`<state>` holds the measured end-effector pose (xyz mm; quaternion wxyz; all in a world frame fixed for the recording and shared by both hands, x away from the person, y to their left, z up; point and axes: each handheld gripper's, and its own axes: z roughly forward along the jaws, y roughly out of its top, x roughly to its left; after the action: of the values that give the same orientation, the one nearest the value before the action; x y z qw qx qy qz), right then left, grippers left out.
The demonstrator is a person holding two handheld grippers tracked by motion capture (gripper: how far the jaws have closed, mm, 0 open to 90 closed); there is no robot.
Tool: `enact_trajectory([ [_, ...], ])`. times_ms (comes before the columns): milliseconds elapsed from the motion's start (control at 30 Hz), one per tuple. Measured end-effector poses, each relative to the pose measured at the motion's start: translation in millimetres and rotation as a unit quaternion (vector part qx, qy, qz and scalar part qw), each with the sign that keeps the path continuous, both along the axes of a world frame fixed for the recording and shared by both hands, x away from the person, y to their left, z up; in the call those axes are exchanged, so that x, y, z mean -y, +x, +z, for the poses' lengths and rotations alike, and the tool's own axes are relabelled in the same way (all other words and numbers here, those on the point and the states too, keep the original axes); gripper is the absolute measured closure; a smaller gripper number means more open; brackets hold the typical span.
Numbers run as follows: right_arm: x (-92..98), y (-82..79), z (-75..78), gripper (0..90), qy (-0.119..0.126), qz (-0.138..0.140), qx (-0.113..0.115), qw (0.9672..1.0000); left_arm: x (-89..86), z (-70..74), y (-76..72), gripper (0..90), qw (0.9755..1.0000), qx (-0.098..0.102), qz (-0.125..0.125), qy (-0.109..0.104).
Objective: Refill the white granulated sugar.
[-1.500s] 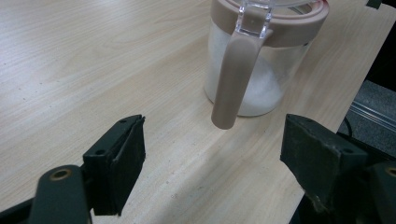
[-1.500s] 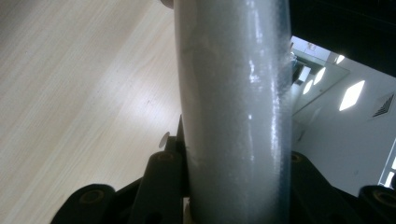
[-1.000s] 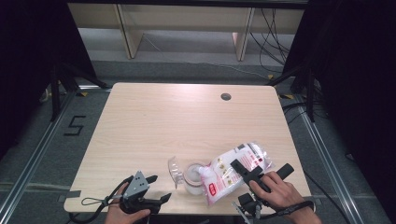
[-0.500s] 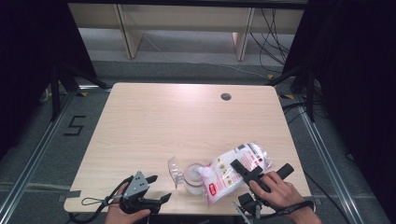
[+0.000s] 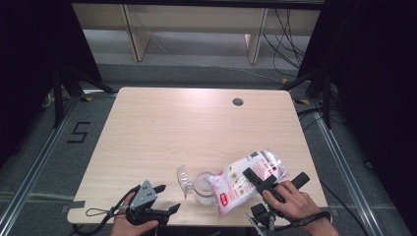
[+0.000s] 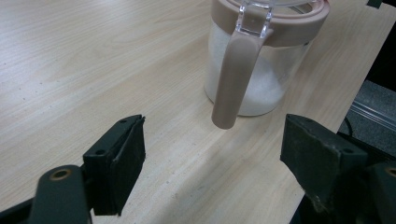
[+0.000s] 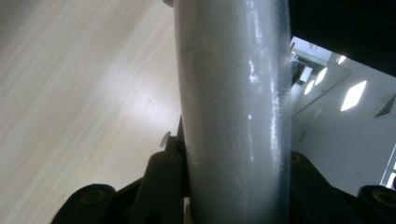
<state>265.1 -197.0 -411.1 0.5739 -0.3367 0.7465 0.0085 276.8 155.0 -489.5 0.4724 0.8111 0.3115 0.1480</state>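
Observation:
A clear jar with a pink rim holds white grains; its clear flip lid stands open to the left. In the left gripper view the jar has a taupe handle hanging down its side. A plastic bag of white grains lies tilted, its lower corner over the jar's mouth. My right gripper is shut on the bag, which stands between the jaws. My left gripper rests open at the table's front edge, left of the jar, with nothing between its pads.
The light wooden table has a small dark cable hole at the back right. Its front edge runs just past the jar. A floor mark "5" lies to the left, and shelf legs stand behind.

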Motion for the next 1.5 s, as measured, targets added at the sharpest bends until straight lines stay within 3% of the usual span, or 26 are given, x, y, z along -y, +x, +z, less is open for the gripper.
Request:
enact_trajectory([
  [1000,-0.2,-1.2,0.1,73.1,0.003,0.001,0.002,1.0,-0.3,0.2,0.2,21.5,1.0,0.001,0.0,0.002],
  [1300,0.3,-1.2,2.4,73.2,-0.004,0.002,0.01,0.9999,1.2,-0.7,-1.2,21.5,0.9999,-0.009,0.008,-0.007],
  [1500,0.9,-1.2,2.4,73.2,-0.003,0.001,0.01,0.9999,0.3,-0.3,0.0,21.5,1.0,-0.002,0.001,-0.001],
])
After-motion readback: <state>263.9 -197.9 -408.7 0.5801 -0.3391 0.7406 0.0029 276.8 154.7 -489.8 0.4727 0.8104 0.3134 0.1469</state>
